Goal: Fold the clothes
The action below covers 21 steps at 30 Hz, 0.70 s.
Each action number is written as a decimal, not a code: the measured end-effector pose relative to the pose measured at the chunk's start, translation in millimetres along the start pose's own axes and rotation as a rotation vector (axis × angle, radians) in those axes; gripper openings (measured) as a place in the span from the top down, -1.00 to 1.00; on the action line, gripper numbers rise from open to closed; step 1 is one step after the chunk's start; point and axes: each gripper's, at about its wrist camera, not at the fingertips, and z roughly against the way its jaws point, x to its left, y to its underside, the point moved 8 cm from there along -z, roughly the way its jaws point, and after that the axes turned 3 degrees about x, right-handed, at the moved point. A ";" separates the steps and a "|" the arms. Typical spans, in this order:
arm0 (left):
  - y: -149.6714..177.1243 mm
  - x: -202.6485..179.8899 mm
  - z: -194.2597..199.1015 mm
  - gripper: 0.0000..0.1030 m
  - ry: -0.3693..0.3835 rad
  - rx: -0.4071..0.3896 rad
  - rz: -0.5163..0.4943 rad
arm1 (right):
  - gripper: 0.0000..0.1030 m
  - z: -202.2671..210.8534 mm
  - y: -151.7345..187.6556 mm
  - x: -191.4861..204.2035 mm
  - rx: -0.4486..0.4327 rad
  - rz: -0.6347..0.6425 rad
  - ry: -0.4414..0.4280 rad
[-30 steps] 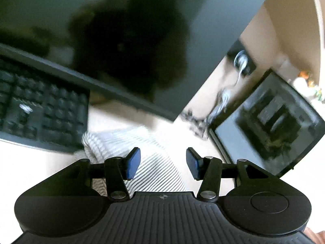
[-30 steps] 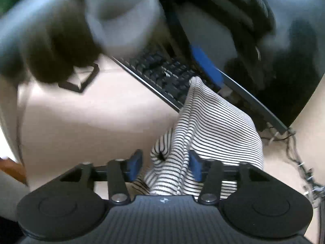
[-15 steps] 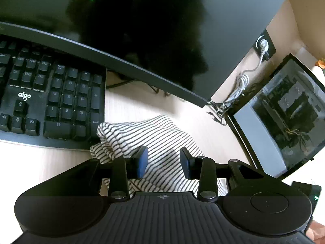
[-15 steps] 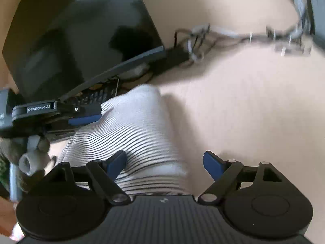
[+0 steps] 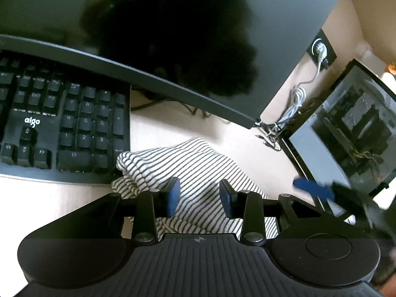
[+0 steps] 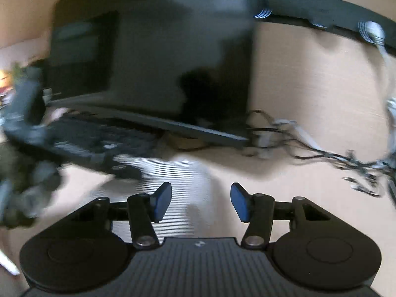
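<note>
Garment: black-and-white striped knit cloth [image 5: 198, 170] bunched on the pale wooden desk [image 5: 49, 195], touching the black keyboard's [image 5: 61, 126] near right corner.
Left gripper [image 5: 200, 196]: jaws apart, cloth between, unpinched.
Right gripper [image 6: 200, 201]: jaws closing, not gripping the cloth [image 6: 173, 188].

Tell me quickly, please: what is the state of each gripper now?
Left gripper: open, pads apart above the striped garment, not pressing it.
Right gripper: jaws closing, striped cloth between them, nothing gripped yet.

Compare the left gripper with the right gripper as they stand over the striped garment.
The left gripper has the narrower gap, striped garment bunched between its pads; the right gripper stands wider, its jaws closing, its right pad over bare desk. The left view is sharp, the right blurred. Both have blue pads.
</note>
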 end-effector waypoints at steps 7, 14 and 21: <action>3.9 0.3 -2.2 0.27 -0.056 -0.035 -0.006 | -0.03 -29.6 50.7 65.5 0.088 0.301 0.009; 21.8 -14.0 25.2 0.13 -0.230 -0.164 0.048 | -0.14 -17.1 42.9 43.5 0.119 0.192 -0.103; 100.9 -84.9 95.4 -0.91 -0.528 -0.382 0.162 | -1.00 61.0 62.5 -28.1 0.034 -0.012 -0.201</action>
